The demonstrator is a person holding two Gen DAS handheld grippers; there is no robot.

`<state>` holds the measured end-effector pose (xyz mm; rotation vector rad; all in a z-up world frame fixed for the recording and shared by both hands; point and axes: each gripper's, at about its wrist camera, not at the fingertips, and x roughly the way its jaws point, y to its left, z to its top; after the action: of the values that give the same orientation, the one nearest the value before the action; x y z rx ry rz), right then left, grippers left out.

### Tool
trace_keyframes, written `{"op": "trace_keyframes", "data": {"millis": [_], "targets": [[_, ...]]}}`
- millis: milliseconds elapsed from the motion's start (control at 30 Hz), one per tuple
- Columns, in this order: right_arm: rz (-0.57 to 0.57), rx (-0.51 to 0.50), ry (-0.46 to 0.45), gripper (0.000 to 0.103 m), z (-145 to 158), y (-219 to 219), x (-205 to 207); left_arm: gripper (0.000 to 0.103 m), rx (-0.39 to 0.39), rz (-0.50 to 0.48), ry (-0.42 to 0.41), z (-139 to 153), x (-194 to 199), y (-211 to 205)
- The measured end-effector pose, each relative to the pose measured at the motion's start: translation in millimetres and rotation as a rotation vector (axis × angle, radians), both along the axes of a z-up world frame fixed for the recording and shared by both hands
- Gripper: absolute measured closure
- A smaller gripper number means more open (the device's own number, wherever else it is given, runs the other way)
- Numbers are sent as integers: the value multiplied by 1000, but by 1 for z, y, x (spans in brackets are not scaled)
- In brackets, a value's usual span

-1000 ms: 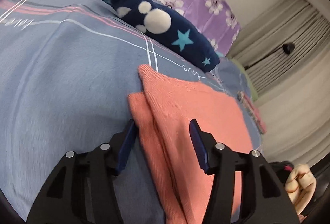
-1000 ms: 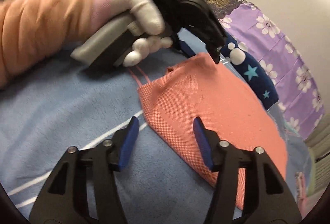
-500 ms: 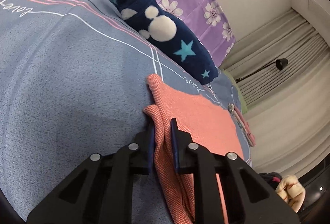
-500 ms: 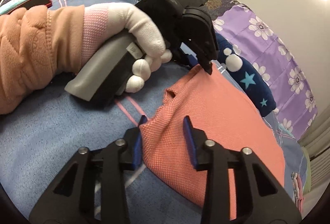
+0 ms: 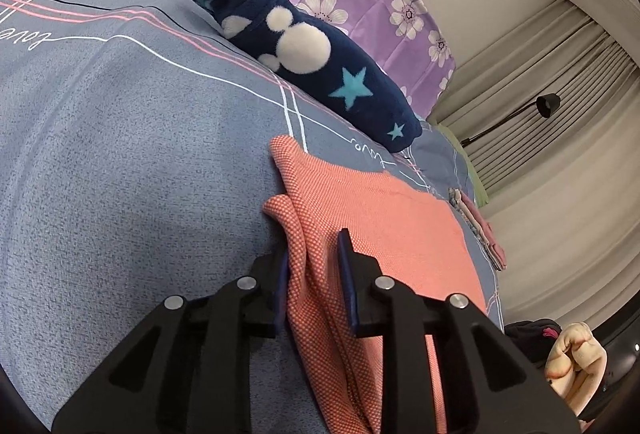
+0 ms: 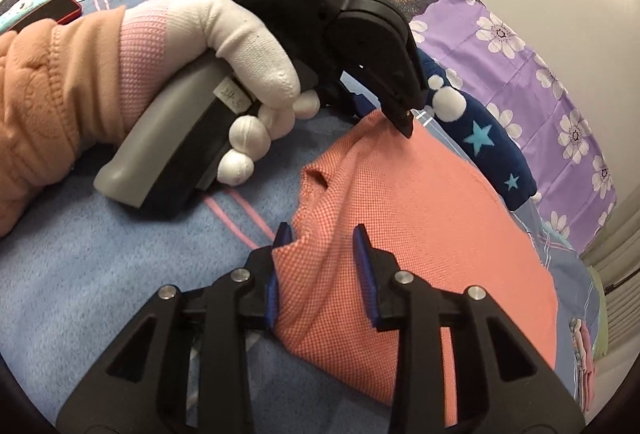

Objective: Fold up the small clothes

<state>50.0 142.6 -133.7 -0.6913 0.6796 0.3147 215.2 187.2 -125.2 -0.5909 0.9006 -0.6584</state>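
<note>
Jaws of both the left gripper (image 5: pixel 312 266) and right gripper (image 6: pixel 322 258), easing apart, apparently pinch the bunched coral garment (image 6: pixel 420 218).

Open blue bedspread (image 5: pixel 120 174) lies to my left; a rolled navy blanket (image 5: pixel 320 62) blocks the far side, beyond the coral cloth (image 5: pixel 384 210).

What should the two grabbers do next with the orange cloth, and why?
Probably lift together and carry that edge across. The left gripper and right gripper each have the orange cloth bunched between their jaws along one edge, though the jaws are opening slightly.
</note>
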Motion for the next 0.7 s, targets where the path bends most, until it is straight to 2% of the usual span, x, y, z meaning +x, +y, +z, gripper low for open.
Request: {"op": "trace_keyframes", "data": {"millis": [333,433,600,633,667,700], "targets": [[-6,25,-12,73,4,-5,-2,80,3,0,-1,-1,0,0],[-8,45,9,72,6,-10,-9,80,-2,0,0,-1,0,0],[-19,6,-6,70,1,-3,-6,80,-1,3,3,-2,1,2],[-13,-1,-14,73,0,0,-3,83,18,9,2,-2,1,0],[1,4,-7,88,-1,3,1,87,29,12,1,-1,1,-1],[1,14,3,90,-1,3,4,90,39,19,2,-1,1,-2]]}}
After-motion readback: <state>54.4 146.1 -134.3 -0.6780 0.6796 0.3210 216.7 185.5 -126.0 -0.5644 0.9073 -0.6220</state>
